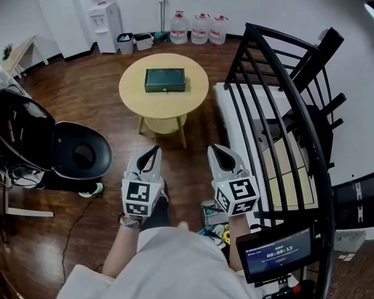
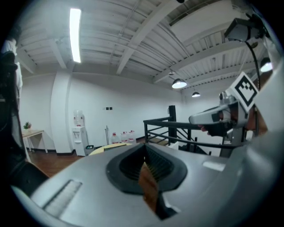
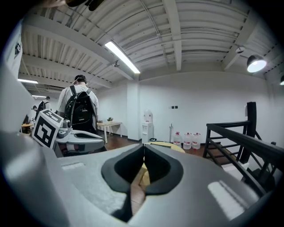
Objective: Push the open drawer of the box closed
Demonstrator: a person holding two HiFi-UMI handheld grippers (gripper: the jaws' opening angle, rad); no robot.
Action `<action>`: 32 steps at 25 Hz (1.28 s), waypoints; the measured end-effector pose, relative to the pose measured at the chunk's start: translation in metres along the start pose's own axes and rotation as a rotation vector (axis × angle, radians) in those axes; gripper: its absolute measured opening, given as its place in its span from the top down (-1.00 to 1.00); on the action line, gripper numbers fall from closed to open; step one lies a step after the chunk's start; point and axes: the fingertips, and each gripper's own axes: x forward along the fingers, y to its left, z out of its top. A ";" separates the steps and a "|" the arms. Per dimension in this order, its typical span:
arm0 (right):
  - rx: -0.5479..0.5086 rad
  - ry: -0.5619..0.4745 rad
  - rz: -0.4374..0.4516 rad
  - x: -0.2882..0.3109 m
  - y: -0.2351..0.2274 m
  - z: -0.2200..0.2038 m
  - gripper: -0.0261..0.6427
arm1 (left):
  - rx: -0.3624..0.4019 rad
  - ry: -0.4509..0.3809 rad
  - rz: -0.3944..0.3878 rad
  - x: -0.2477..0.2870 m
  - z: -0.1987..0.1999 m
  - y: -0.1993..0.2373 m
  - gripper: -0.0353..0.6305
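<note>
The left gripper holds its jaws together on nothing. Only the head view shows the box, on the table well ahead. The right gripper is likewise closed and empty; its view alone shows a person.

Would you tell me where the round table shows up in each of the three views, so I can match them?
Head view: the round table sits upper centre, with a green box on it.
Left gripper view: the round table is a pale sliver, slightly left of centre.
Right gripper view: the round table is a pale sliver, slightly right of centre.
Shared landmark: the water bottles by the wall behind it.
</note>
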 end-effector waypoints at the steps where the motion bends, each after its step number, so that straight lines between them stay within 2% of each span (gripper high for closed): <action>1: 0.009 0.004 0.002 -0.015 0.006 -0.006 0.91 | -0.005 0.007 -0.010 -0.013 -0.005 -0.012 0.87; 5: 0.005 -0.012 0.002 -0.056 0.034 -0.014 0.91 | 0.001 -0.005 -0.046 -0.050 -0.009 -0.040 0.87; 10: -0.014 -0.045 -0.007 -0.073 0.044 0.001 0.91 | 0.017 -0.031 0.094 -0.064 0.014 -0.024 0.88; 11: -0.031 -0.054 -0.008 -0.073 0.046 0.007 0.91 | 0.035 -0.036 0.102 -0.064 0.020 -0.021 0.89; 13: -0.086 -0.068 -0.004 -0.071 0.057 0.018 0.91 | 0.081 -0.048 0.085 -0.070 0.031 -0.019 0.93; 15: -0.129 -0.076 -0.004 -0.065 0.066 0.025 0.91 | 0.092 -0.064 0.067 -0.075 0.037 -0.014 0.94; 19: -0.099 -0.076 0.008 -0.050 0.072 0.030 0.91 | 0.053 -0.076 0.055 -0.078 0.036 -0.004 0.93; 32: -0.120 -0.087 0.019 -0.023 0.063 0.051 0.91 | 0.074 -0.130 0.021 -0.060 0.054 0.008 0.88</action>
